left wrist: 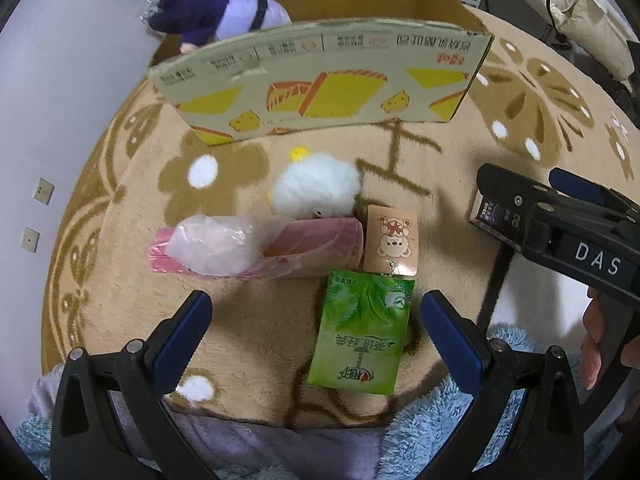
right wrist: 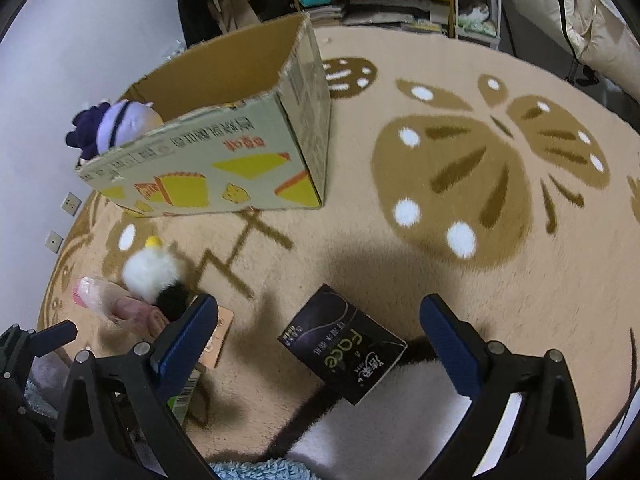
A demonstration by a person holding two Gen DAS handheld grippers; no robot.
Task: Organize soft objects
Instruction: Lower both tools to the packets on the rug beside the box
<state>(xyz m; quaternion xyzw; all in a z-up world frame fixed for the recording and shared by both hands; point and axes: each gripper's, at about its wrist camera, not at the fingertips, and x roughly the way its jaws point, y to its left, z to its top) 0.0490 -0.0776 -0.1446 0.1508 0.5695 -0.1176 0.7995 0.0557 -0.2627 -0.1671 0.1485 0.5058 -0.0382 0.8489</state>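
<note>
Left gripper: you hold it low over the rug, fingers spread wide and grasping nothing; the green packet lies between them.
Right gripper: your fingers are released here too, wide apart, with the dark box on the rug between them.
Green packet: flat on the tan rug, its top edge touching the bear card.
Bear card: lies just right of the pink bundle.
Pink bundle: pink cloth and a clear plastic bag, lying sideways in front of your left gripper.
White plush: sits just behind the pink bundle, with a yellow tuft on top.
Dark box: tilted on the rug, apart from the other items, to their right.
Cardboard box: open, standing at the far side of the rug.
Purple plush: lies at the left end of the cardboard box, showing over its edge.
</note>
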